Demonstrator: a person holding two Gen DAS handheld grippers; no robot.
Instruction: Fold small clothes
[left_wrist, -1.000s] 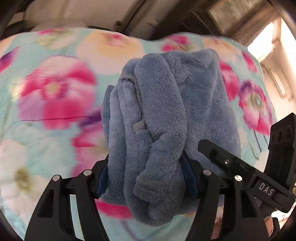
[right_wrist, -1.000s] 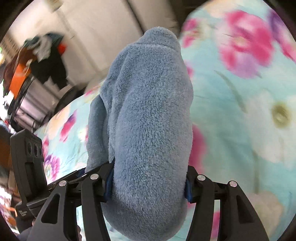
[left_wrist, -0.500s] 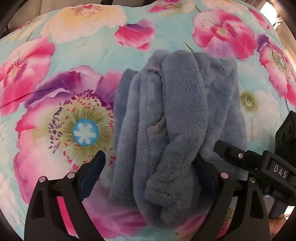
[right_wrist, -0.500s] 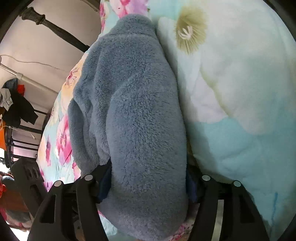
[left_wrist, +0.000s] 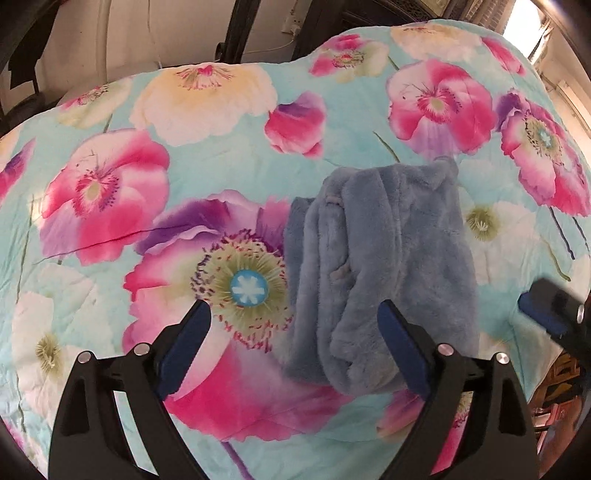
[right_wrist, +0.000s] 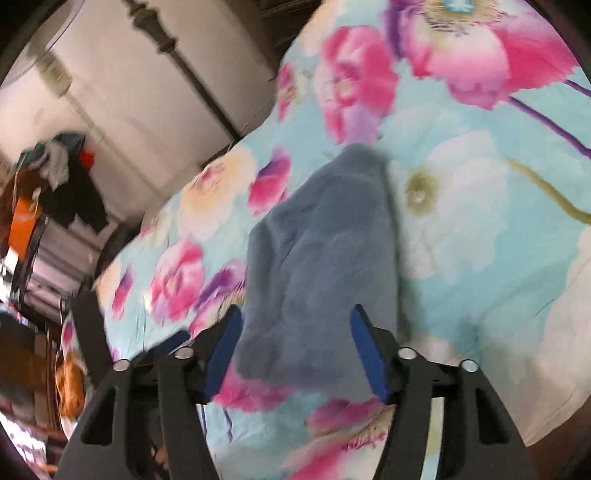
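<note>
A folded blue fleece garment lies in a compact bundle on the floral bedspread. My left gripper is open and empty, raised just in front of the bundle's near left end. The garment also shows in the right wrist view, blurred. My right gripper is open and empty, hovering at the bundle's near end. A blue pad of the right gripper shows at the right edge of the left wrist view.
The bedspread covers the bed. A dark bed frame and a pale wall lie behind it. Hanging clothes and cluttered shelves stand at the left of the right wrist view.
Both grippers lowered the folded garment onto the bed, opened and let it go. They have pulled back a little from the bundle.
</note>
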